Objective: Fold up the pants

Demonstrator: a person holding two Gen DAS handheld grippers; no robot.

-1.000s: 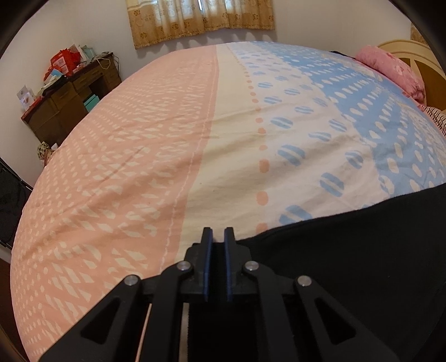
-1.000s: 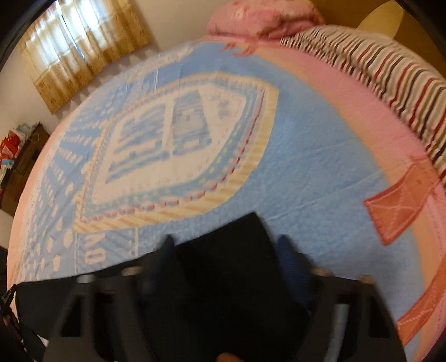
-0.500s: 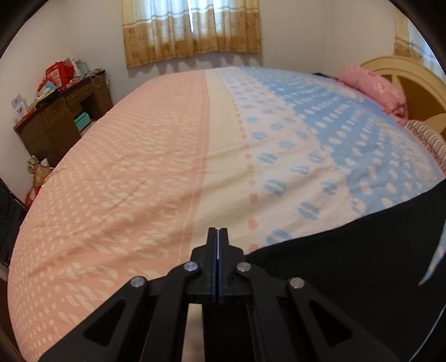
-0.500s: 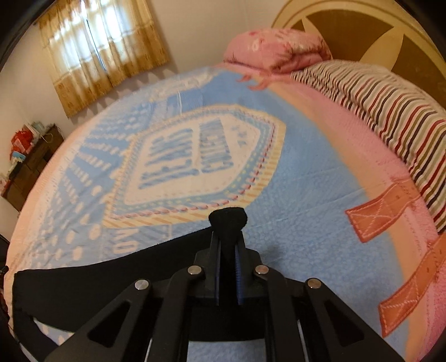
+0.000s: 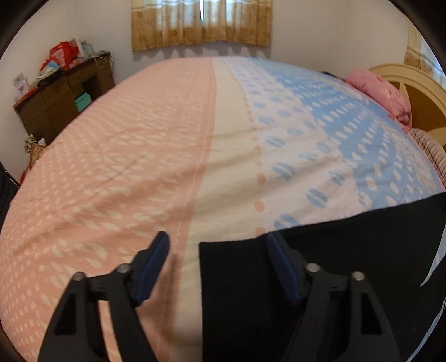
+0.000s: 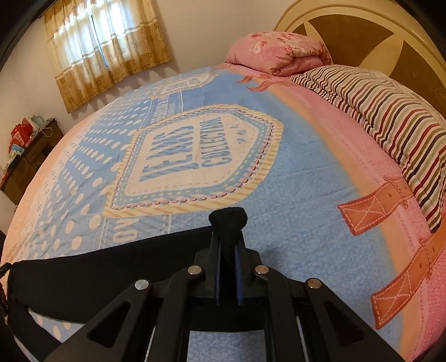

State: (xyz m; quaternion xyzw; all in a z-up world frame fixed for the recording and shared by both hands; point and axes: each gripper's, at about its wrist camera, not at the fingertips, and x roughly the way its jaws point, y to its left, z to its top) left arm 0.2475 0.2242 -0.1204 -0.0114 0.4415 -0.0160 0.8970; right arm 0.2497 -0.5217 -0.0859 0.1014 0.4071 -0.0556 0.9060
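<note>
The black pants [image 5: 334,267] lie across the near part of the bed. In the left wrist view, one corner of them rests flat on the cover between the fingers of my left gripper [image 5: 217,246]. Its jaws are opening, and the blue pads [image 5: 156,259] stand clear of the cloth. In the right wrist view, my right gripper [image 6: 228,239] is shut on the pants [image 6: 83,275]. A small bunch of black fabric pokes out past the fingertips. From there the cloth stretches as a taut band to the left, lifted slightly off the bed.
The bed cover [image 5: 139,167] is pink, cream and blue, with a printed emblem [image 6: 192,156] in the middle. A pink pillow [image 6: 278,53] and a striped blanket [image 6: 390,122] lie by the headboard [image 6: 362,33]. A cluttered wooden dresser [image 5: 61,103] stands left of the bed under a curtained window [image 5: 200,22].
The left gripper, shut on the pants corner before, has opened, and the corner now lies on the bed. The right gripper closed on the pants and rose a little.
</note>
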